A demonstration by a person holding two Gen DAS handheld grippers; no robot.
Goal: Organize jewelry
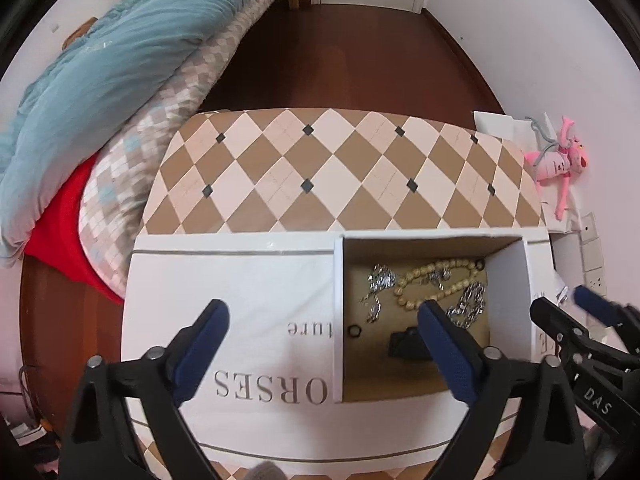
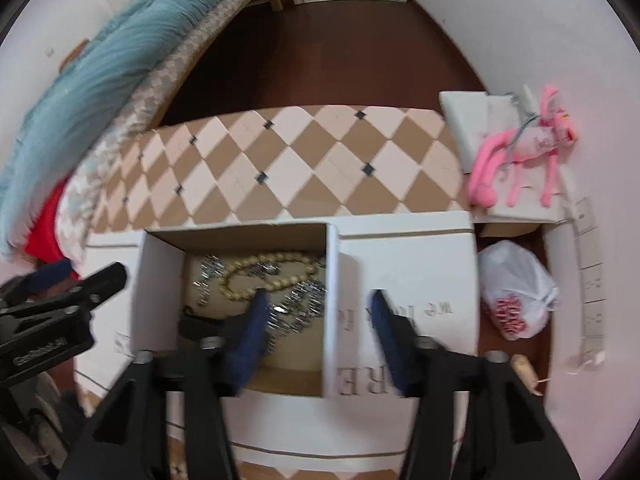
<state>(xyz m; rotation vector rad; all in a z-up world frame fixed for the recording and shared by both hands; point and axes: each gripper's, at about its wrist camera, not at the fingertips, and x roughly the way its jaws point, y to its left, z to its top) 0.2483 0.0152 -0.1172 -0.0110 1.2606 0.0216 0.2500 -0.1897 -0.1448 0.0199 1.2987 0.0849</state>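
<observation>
A white cardboard box [image 1: 240, 280] with two open flaps lies on a diamond-patterned table [image 1: 320, 168]. Inside its brown well lie a cream bead necklace [image 1: 424, 280], silver chains [image 1: 380, 284] and a small dark ring [image 1: 354, 330]. My left gripper [image 1: 324, 354] is open and empty, one finger over the left flap, the other over the well. My right gripper [image 2: 316, 336] is open and empty, straddling the right flap's inner edge [image 2: 332, 300]. The same beads [image 2: 256, 276] and chains [image 2: 300, 304] show in the right wrist view. The right gripper also shows at the left wrist view's right edge [image 1: 568, 312].
A bed with a teal quilt [image 1: 100, 80] and red cloth [image 1: 64, 220] lies at left. A pink plush toy [image 2: 520, 152] rests on white boxes at right. A white plastic bag [image 2: 516, 292] sits on the floor by the wall. Dark wood floor [image 1: 340, 52] lies beyond the table.
</observation>
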